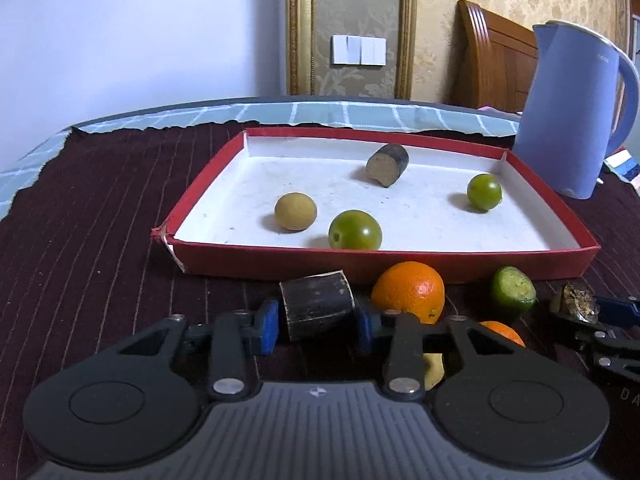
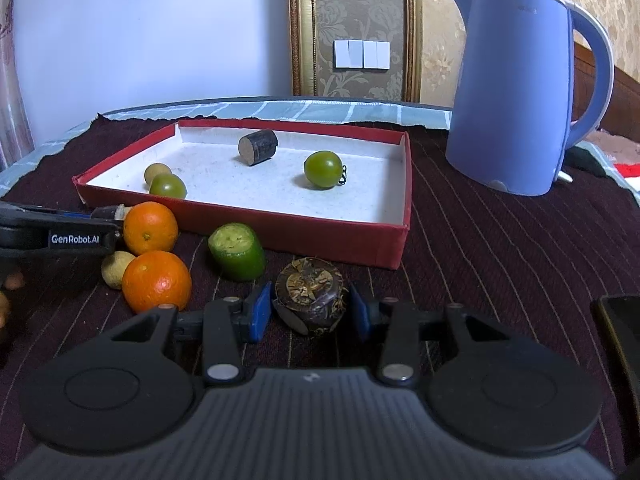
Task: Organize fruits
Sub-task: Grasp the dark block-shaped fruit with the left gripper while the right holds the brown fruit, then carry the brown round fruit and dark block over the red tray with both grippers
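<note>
A red tray (image 1: 384, 262) (image 2: 328, 236) with a white floor holds two green fruits (image 1: 355, 231) (image 1: 484, 192), a yellowish round fruit (image 1: 295, 211) and a dark cane piece (image 1: 387, 165). My left gripper (image 1: 318, 320) is shut on a dark sugarcane piece (image 1: 316, 304) just in front of the tray. My right gripper (image 2: 310, 312) is shut on a dark round water chestnut (image 2: 309, 300). Two oranges (image 2: 150, 227) (image 2: 157, 280), a cut green piece (image 2: 237, 251) and a small yellow fruit (image 2: 116, 268) lie on the cloth before the tray.
A blue electric kettle (image 2: 516, 92) (image 1: 576, 112) stands right of the tray on the dark striped cloth (image 2: 500, 264). A dark flat object (image 2: 620, 344) lies at the right edge. The cloth's torn far edge (image 1: 160, 126) borders a light checked cover.
</note>
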A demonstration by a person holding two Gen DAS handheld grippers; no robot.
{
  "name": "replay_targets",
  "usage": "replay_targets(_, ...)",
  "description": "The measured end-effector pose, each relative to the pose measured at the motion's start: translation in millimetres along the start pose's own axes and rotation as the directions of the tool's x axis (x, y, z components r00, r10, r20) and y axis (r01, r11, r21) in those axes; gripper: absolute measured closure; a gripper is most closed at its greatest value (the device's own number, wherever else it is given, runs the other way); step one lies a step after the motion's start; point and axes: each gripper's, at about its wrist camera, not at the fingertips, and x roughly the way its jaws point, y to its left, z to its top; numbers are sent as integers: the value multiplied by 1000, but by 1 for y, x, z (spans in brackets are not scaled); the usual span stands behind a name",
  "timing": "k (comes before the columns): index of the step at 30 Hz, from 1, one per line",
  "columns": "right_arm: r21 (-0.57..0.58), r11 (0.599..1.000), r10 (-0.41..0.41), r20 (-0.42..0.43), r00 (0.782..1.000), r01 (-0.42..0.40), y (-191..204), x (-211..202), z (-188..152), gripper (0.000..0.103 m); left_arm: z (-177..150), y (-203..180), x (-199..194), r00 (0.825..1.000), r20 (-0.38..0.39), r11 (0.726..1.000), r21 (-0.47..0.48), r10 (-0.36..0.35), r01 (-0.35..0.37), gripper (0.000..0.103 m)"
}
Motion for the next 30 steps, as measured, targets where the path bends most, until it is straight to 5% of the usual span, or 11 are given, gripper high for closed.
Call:
replay_targets(6, 34, 999, -26, 29, 999, 25, -2, -8, 0, 64, -8, 8, -17, 998, 43, 999, -10, -36, 36, 66)
replay_targets(17, 43, 999, 6, 76, 997, -9, 12, -21, 3, 64, 0, 2, -44, 996, 94, 1000, 17, 4, -5, 66)
replay_targets(30, 63, 997, -51, 169, 984, 40, 29, -36, 28, 63, 12, -8, -46, 992, 116, 999, 8, 40, -41, 66)
